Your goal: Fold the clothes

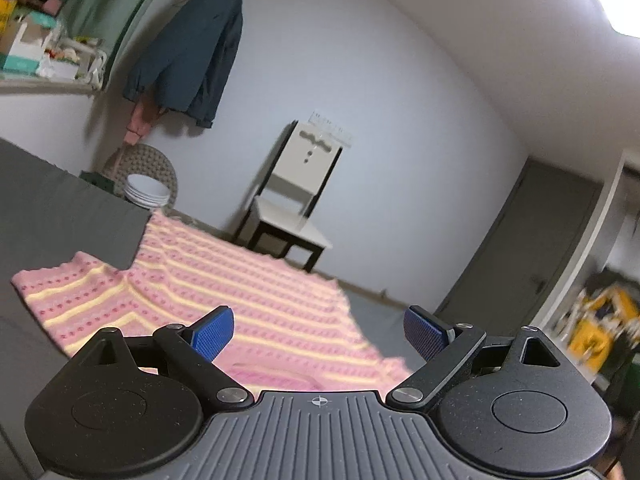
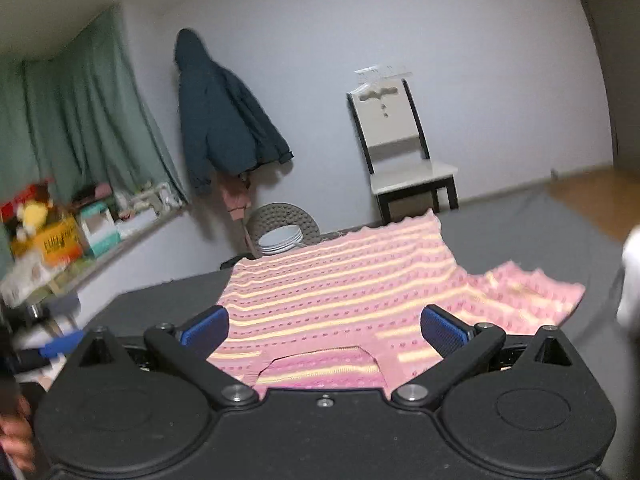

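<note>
A: How do the left tongs [image 1: 318,332] stand?
B: Spread wide, blue ribbed pads [image 1: 212,334] apart and empty, held above the near edge of the pink knitted sweater with pale yellow stripes [image 1: 248,292].

A: And the right tongs [image 2: 324,330]?
B: Likewise spread, nothing between the blue pads [image 2: 442,330]; they straddle the sweater's [image 2: 340,284] neckline, which lies nearest the camera.

A: Where does the sweater lie?
B: Flat on the dark grey surface [image 2: 520,224], whether bed or tabletop I cannot tell, body stretching away from the tongs, one sleeve out to each side.

A: What stands beyond the sweater?
B: Past its far hem, a stack of white bowls [image 2: 280,242] before a round woven grey chair back [image 2: 282,216]. Farther behind, a white-seated chair with a dark frame [image 2: 404,152] against the pale wall; left of it in the right wrist view, a dark blue hooded jacket [image 2: 224,124] hanging. A green curtain [image 2: 92,120] and a cluttered sill [image 2: 80,236] lie left of the jacket.
</note>
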The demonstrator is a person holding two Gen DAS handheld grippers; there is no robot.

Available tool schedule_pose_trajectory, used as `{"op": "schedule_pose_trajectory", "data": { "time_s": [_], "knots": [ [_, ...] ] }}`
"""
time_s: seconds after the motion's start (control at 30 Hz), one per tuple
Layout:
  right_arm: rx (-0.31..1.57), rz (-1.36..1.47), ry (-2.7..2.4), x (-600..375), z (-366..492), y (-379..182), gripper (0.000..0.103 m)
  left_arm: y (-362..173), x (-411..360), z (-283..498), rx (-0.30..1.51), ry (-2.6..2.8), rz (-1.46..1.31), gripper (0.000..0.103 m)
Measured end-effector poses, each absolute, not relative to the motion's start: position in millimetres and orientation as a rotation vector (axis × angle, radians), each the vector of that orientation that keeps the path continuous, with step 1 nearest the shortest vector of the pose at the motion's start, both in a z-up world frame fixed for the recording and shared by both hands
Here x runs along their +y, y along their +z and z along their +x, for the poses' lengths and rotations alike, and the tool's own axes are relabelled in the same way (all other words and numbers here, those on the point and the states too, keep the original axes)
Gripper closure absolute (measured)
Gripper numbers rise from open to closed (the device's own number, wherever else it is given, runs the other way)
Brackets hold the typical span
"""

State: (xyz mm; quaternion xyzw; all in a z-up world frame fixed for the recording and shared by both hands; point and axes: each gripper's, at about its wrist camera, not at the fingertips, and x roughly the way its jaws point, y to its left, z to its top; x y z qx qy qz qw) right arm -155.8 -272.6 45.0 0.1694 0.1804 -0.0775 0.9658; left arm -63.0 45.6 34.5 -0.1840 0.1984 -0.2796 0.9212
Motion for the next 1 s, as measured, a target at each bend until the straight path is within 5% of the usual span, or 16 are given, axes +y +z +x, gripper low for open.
{"op": "schedule_pose_trajectory", "data": {
  "time_s": [1.0],
  "knots": [
    [0.497,0.551,-0.3,-295.9,-167.6,-47.3,0.0,-37.9,60.0,-89.7,0.403,-0.46,-0.29,0.011]
  ]
}}
